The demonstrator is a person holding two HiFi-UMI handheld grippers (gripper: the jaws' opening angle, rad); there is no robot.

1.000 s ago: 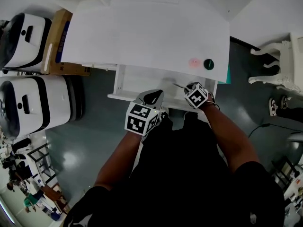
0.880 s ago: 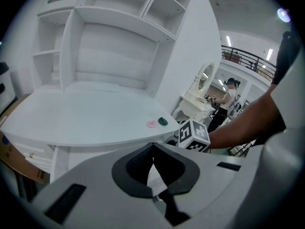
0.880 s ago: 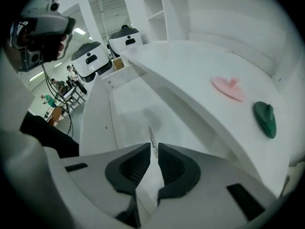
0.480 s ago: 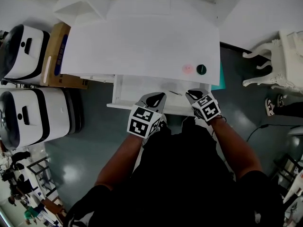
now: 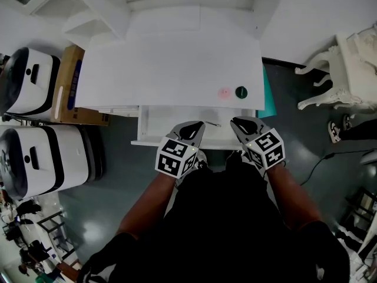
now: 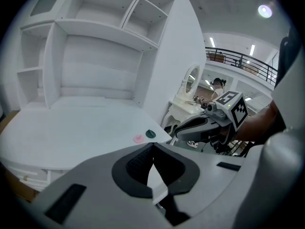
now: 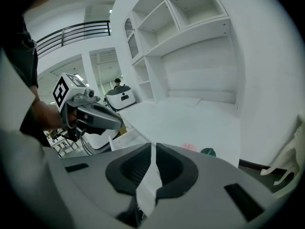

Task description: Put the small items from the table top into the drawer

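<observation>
A pink round item and a dark green round item lie side by side near the right front corner of the white desk top. Below the front edge the drawer stands pulled out, with a thin dark item lying inside. My left gripper hovers over the drawer's front, shut and empty. My right gripper hangs beside it, below the two items, also shut on nothing. The left gripper view shows the pink item and the green item ahead; the right gripper view shows the same pink item and green item.
White shelving rises at the desk's back. Two white machines and a cardboard box stand at the left. A white ornate chair is at the right, and a teal thing shows at the desk's right edge.
Both grippers have risen from the drawer. The right one lifted clear of the drawer's right end and drew back toward me; the left shifted slightly. The two round items have not moved.
</observation>
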